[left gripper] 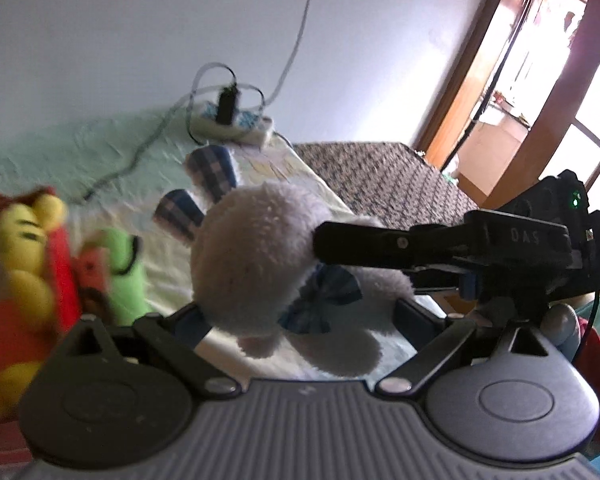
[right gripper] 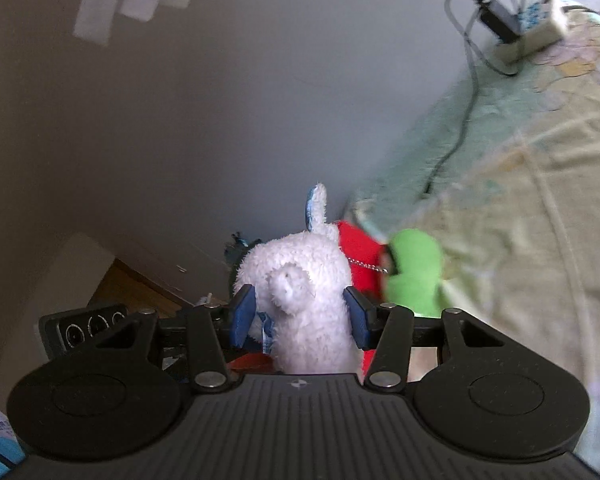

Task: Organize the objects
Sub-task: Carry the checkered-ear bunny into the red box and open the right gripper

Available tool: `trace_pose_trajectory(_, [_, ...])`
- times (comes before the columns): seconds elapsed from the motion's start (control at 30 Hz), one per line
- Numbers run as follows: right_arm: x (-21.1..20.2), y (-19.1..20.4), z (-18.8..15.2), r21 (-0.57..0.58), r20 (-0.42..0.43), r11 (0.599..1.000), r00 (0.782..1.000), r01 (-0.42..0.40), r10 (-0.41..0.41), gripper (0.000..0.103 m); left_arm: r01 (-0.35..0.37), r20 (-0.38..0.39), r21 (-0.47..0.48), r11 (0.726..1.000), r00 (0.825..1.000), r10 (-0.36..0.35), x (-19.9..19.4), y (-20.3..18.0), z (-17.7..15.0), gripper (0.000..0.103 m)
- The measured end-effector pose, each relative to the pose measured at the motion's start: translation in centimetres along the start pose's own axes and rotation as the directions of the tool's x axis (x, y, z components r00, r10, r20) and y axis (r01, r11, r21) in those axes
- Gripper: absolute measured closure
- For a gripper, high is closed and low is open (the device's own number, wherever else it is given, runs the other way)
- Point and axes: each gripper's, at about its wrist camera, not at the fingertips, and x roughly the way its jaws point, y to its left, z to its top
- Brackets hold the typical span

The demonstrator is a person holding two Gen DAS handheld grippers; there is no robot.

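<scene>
A white plush bunny [left gripper: 260, 248] with blue checked ears and a blue bow hangs above the bed. My right gripper [left gripper: 339, 264] comes in from the right and is shut on its body. In the right wrist view the bunny [right gripper: 300, 264] sits squeezed between that gripper's [right gripper: 300, 316] blue pads. My left gripper [left gripper: 300, 316] stands wide, its pads against the bunny's lower sides, so it grips the toy too. A yellow bear in an orange shirt [left gripper: 16, 264] and a green plush [left gripper: 124, 276] lie on the left of the bed, blurred.
A white power strip [left gripper: 236, 124] with a black plug and trailing cables lies on the pale bed sheet [left gripper: 80, 152] by the wall. A dark woven surface [left gripper: 379, 180] adjoins the bed, and a wooden door frame [left gripper: 479, 80] stands beyond. A red toy [right gripper: 359, 252] lies beside the green plush [right gripper: 415, 272].
</scene>
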Motion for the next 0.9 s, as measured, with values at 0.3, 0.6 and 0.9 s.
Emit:
trace_pose_trajectory(0.3, [8.8,5.7,-2.9,-0.094,-0.068,0.994,0.996,-0.061,0.054,0.053,-0.071,0.099,-0.017,0.997,0.992,0.072,-8.3,5.7,-1.1,0.007])
trace_pose_trajectory(0.6, [17.5,8.7,-4.4,-0.132,-0.084,0.987,0.993,-0.092,0.081,0.055,-0.187,0.189,-0.024,0.982,0.964,0.188,-14.2,12.0,-2.2,0.004])
trace_pose_trajectory(0.9, [24.7,7.9,-7.1,-0.083,-0.084,0.996,0.996,-0.013,0.006,0.055,-0.268,0.144,-0.068,0.961,0.951,0.275,-16.0,19.3,-3.3,0.003])
